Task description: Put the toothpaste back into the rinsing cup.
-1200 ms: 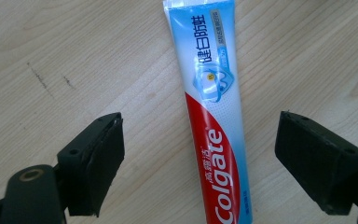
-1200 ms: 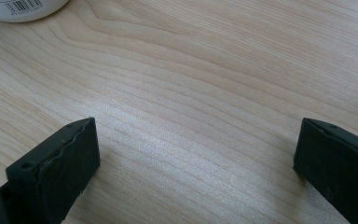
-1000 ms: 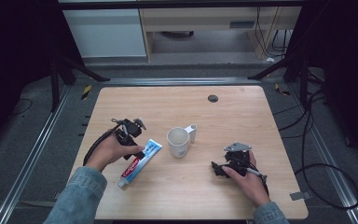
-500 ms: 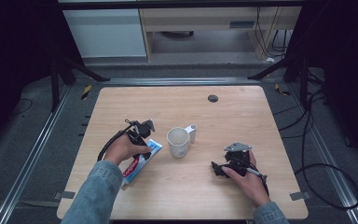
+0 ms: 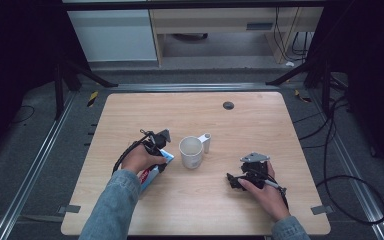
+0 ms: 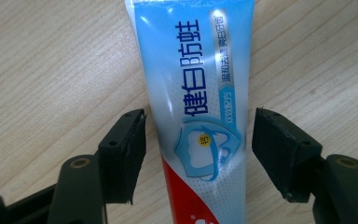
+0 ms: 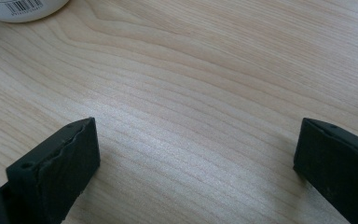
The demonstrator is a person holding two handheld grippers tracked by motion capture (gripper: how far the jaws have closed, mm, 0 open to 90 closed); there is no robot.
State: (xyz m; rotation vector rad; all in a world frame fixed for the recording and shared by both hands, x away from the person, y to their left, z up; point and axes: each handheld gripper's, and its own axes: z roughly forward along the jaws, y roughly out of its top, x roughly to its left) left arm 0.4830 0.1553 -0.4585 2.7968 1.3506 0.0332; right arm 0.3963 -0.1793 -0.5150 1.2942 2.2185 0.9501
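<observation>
Wooden table: toothpaste tube (reads 健白防蛀) between left gripper fingers, just closing, gaps remaining.

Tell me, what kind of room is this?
Probably a lab or workshop set up for recording. A lone wooden table stands between dark metal frame legs, loose cables trail over the grey floor, and a person works hand-held grippers beside a mug.
</observation>
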